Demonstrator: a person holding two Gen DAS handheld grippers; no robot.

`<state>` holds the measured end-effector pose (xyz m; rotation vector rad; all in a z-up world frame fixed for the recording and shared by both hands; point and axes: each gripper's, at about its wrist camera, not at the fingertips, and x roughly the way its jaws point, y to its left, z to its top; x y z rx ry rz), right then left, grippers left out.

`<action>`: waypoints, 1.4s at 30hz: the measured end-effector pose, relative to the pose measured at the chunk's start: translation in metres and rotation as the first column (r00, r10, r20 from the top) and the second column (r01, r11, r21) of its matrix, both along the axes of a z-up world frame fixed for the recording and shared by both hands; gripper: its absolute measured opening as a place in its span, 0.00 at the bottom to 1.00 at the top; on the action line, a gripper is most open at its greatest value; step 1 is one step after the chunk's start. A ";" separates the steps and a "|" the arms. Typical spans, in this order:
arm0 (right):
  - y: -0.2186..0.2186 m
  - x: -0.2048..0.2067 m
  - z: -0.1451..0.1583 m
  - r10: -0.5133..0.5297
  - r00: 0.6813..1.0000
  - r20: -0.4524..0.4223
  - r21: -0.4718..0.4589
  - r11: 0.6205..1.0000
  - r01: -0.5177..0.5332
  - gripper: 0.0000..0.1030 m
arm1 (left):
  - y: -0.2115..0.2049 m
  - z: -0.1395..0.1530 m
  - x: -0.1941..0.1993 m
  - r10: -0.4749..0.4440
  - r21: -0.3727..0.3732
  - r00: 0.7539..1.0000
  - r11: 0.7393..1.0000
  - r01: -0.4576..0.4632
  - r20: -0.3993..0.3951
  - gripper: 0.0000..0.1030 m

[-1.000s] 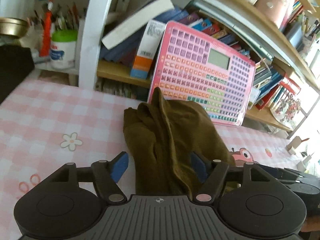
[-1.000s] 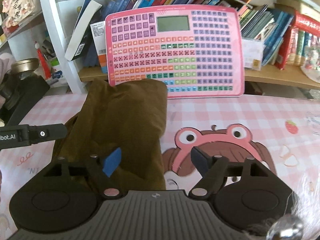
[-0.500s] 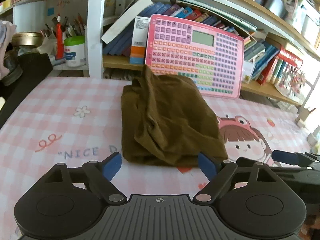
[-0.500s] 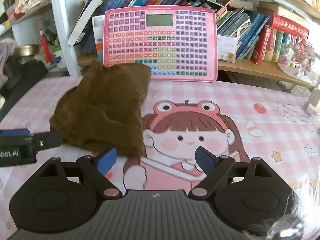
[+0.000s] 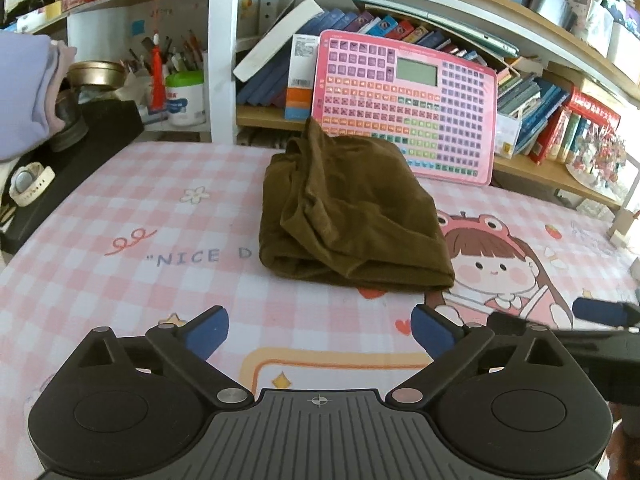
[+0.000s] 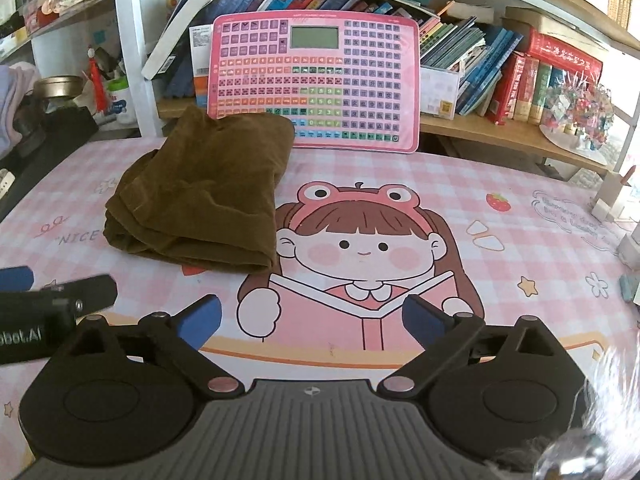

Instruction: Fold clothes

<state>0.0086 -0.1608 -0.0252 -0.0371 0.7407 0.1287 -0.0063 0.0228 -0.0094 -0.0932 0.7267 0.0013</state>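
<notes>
On shelf, pen pot (image 5: 185, 98) w/ pens

Mat (image 5: 120, 208) front open; garment (image 5: 348, 216), keyboard toy (image 5: 408, 104) behind.

the left claw (image 5: 320, 330) is built of matte black plastic: two round housings with shallow discs, angled link arms pinned with silver screws, a ribbed grey centre plate marked with a small crosshair, and blue pads (image 5: 208, 332) on the fingers. the right claw (image 6: 312, 320) is made the same way. white lettering ending "bot.ai" is printed on the left claw's side, seen in the right view.
</notes>
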 end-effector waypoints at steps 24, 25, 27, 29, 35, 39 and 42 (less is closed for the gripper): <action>0.005 -0.010 0.001 -0.009 1.000 -0.006 0.005 1.000 0.009 0.96 | 0.009 0.004 -0.001 0.042 0.035 0.999 0.999 -0.041 -0.012 1.00; 0.005 -0.010 0.000 -0.010 1.000 -0.007 0.005 1.000 0.010 0.96 | 0.009 0.004 -0.001 0.041 0.037 0.999 0.999 -0.040 -0.012 1.00; 0.005 -0.010 0.000 -0.013 1.000 -0.012 0.004 1.000 0.013 0.96 | 0.009 0.004 -0.001 0.038 0.040 0.999 0.998 -0.037 -0.014 1.00; 0.005 -0.010 -0.001 -0.017 1.000 -0.017 0.004 1.000 0.017 0.96 | 0.008 0.003 -0.001 0.033 0.046 0.999 0.998 -0.032 -0.018 1.00; 0.005 -0.009 -0.003 -0.023 0.999 -0.026 0.002 1.000 0.023 0.96 | 0.009 0.001 -0.001 0.027 0.049 0.999 0.998 -0.025 -0.028 1.00; 0.006 -0.009 -0.004 -0.024 0.999 -0.025 -0.001 1.000 0.024 0.96 | 0.009 0.001 0.000 0.026 0.050 0.999 0.998 -0.024 -0.032 1.00; 0.005 -0.008 -0.004 -0.029 0.999 -0.025 -0.003 1.000 0.029 0.96 | 0.009 -0.001 0.002 0.037 0.071 0.999 0.997 -0.034 -0.039 1.00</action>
